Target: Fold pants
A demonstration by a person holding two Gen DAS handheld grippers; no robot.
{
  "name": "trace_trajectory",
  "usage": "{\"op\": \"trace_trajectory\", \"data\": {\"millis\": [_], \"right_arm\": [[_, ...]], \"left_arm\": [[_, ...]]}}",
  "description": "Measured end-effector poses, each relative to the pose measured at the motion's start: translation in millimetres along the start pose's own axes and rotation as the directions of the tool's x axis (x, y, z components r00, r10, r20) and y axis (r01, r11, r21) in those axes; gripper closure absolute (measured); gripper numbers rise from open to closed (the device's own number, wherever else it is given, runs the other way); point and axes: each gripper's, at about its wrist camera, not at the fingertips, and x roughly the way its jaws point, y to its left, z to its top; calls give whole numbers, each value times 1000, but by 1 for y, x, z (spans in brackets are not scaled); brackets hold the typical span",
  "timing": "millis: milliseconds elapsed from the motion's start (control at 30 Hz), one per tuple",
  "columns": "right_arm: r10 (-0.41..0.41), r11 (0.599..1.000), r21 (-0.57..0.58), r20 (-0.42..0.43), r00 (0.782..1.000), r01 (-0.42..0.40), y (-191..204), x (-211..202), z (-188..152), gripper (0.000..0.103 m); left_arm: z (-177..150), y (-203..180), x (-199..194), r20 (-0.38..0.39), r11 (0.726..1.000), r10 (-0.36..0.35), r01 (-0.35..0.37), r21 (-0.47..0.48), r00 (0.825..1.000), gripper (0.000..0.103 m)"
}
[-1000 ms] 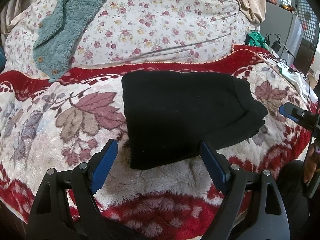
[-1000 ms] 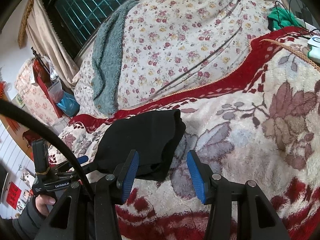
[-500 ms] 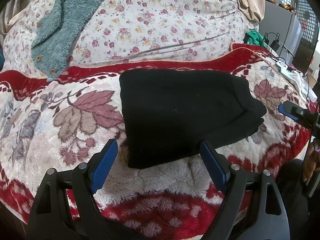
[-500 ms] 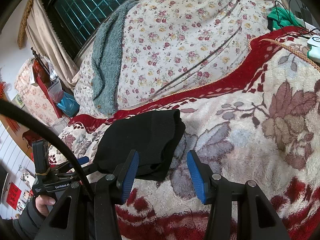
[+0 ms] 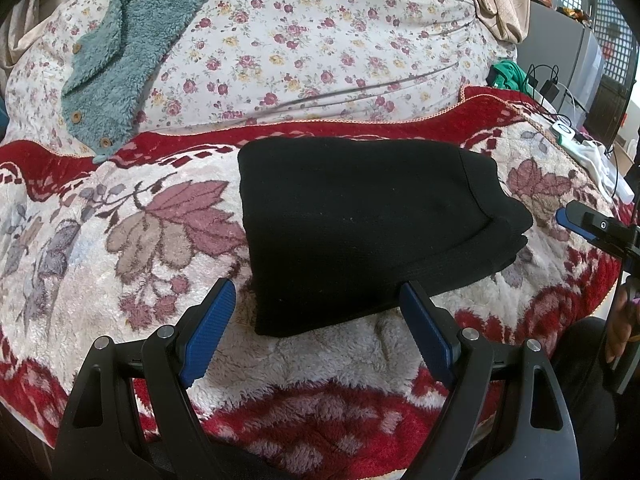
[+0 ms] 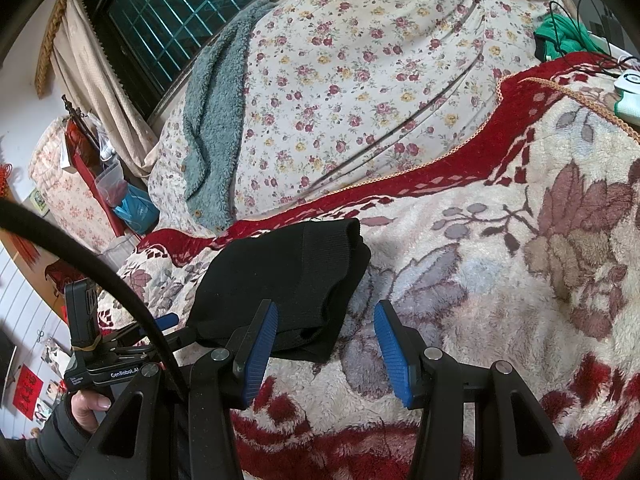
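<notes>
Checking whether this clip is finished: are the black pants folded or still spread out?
Folded. The black pants lie as a compact stacked bundle on the blanket, layers visible at the cuff end, and neither gripper touches them.

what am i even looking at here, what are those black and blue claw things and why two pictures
Each picture comes from a camera riding on a hand-held gripper that a person carries, one per hand, looking forward along its two blue-padded fingers. One view belongs to the left hand-held gripper, the other to the right hand-held gripper. Both stand open and hold nothing. Ahead of them, folded black pants lie on a red and cream floral blanket. Behind it are a flowered quilt and a teal fleece garment. In the right view, the person's hand grips the other tool.
</notes>
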Motion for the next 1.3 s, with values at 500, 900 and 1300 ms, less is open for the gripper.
{"op": "trace_trajectory", "data": {"millis": [500, 900, 1300], "right_arm": [[1, 1000, 1, -1, 1000, -1, -1, 0, 0, 54], [193, 951, 236, 54, 980, -201, -8, -5, -12, 49], [418, 597, 711, 118, 901, -371, -50, 42, -38, 42]], "left_arm": [[0, 0, 0, 0, 1000, 1, -1, 0, 1000, 18], [-3, 15, -12, 69, 993, -32, 40, -112, 997, 18], [-1, 49, -13, 62, 952, -103, 116, -285, 993, 18]]}}
